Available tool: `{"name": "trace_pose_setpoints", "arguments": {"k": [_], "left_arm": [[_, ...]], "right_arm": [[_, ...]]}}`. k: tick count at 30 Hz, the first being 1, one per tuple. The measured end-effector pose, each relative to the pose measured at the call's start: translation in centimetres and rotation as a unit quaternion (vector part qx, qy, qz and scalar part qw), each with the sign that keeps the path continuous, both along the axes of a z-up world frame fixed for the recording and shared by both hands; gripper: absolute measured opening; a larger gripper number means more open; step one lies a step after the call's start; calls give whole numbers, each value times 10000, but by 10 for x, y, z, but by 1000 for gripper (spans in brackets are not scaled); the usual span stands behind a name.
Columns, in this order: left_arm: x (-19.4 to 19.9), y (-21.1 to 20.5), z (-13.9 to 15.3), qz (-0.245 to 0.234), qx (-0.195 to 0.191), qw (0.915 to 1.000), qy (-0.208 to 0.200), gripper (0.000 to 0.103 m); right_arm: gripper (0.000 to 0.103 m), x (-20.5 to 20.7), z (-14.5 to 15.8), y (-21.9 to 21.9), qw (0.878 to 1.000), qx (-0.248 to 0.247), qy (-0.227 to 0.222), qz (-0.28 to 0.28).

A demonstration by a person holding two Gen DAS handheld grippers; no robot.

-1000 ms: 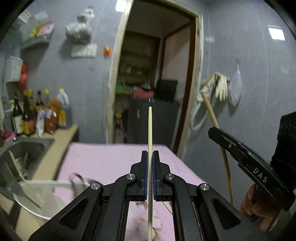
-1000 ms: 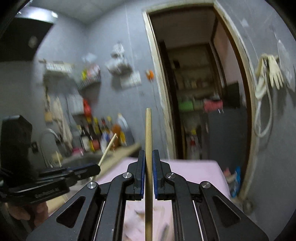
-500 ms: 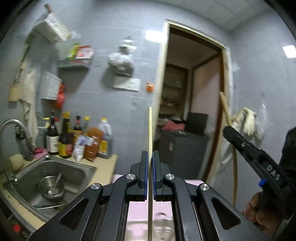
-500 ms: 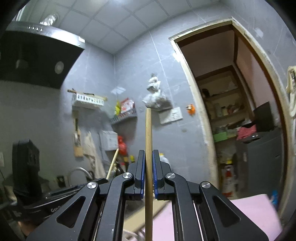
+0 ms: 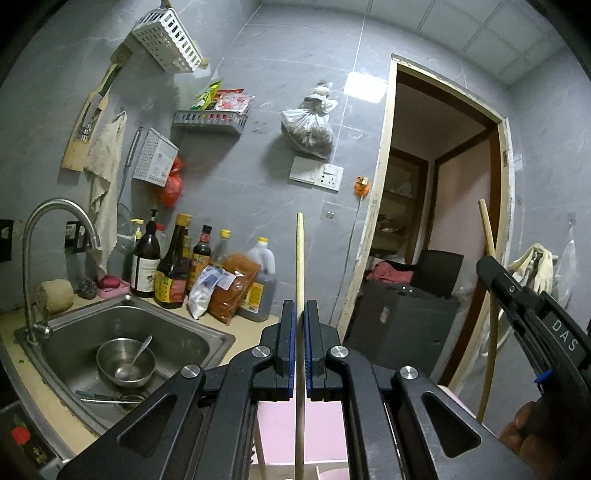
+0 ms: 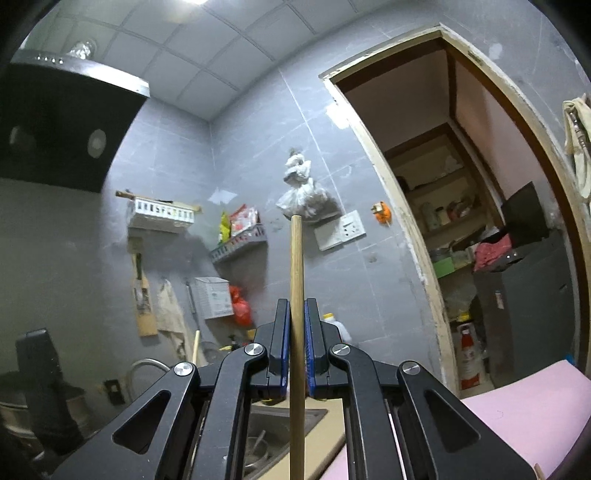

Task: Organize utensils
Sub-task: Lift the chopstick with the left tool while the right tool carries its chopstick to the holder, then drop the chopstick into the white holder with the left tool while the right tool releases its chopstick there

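Observation:
My left gripper [image 5: 299, 314] is shut on a pale wooden chopstick [image 5: 299, 266] that stands upright between its blue pads. In the right wrist view my right gripper [image 6: 297, 314] is shut on a darker wooden chopstick [image 6: 296, 266], also upright. The right gripper [image 5: 491, 267] shows at the right edge of the left wrist view with its chopstick [image 5: 488, 236] sticking up, a hand [image 5: 517, 432] below it. A white slotted holder [image 5: 168, 35] hangs high on the wall, seen also as the white holder [image 6: 162, 214] in the right wrist view. Both grippers are held in the air, below and apart from it.
A steel sink [image 5: 177, 332] at lower left holds a metal bowl [image 5: 125, 363] with a spoon, under a curved tap [image 5: 51, 210]. Several sauce bottles [image 5: 173, 266] line the counter. A pink tabletop [image 6: 528, 402] lies below. A doorway [image 5: 443, 221] opens on the right; a range hood [image 6: 62, 122] hangs upper left.
Both views have swung left and upward: the pink table dropped out of sight, and the sink, bottles and wall shelves came into view. Both chopsticks stay clamped.

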State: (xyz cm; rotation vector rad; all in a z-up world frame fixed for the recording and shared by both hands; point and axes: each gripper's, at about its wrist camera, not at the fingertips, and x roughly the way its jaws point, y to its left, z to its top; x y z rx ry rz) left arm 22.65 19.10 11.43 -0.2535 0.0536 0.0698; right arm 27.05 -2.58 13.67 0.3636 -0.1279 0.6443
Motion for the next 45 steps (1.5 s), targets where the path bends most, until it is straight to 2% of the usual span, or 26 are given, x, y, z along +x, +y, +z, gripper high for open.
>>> {"name": "trace_pose_setpoints", "arguments": {"k": [10,17,27,33,35,36,37,39,42,44,45], "left_arm": [[5,-8,-22,110,87,9999,45,2],[8,-15,-33,73,163,9997,157,2],[0,-26,-39,29,393,9990,219,2],[-6,-23,-39,-191,287,9988,358,3],[-9,-20,-40,-279,219,9986,387,5],[-11,-18,-41,-343,147,9985,409,11],[-13,-17,-41,-388,65,9984,409,18],[-19,-14,-39,-442,-90,9984,352,25],[-28,-17,-31,-461,-70,9984,309,26],[-32,-20,-24,-490,-41,9984,281,33],[-35,-23,-20,-516,-40,9983,254,40]], "right_arm": [[5,6,-17,4,9997,-107,179,-112],[5,3,-23,5,9994,-128,108,-312],[6,3,-37,7,9974,-600,297,-281],[6,-1,-41,5,9939,-992,472,-99],[13,-3,-41,3,9926,-1109,502,-32],[17,-4,-41,2,9920,-1155,514,6],[26,-6,-41,1,9914,-1197,525,50],[27,-9,-39,-3,9909,-1244,499,80],[27,-13,-37,-13,9915,-1218,454,56],[33,-17,-33,-22,9921,-1186,420,-2],[35,-19,-31,-27,9923,-1171,403,-27]]}}
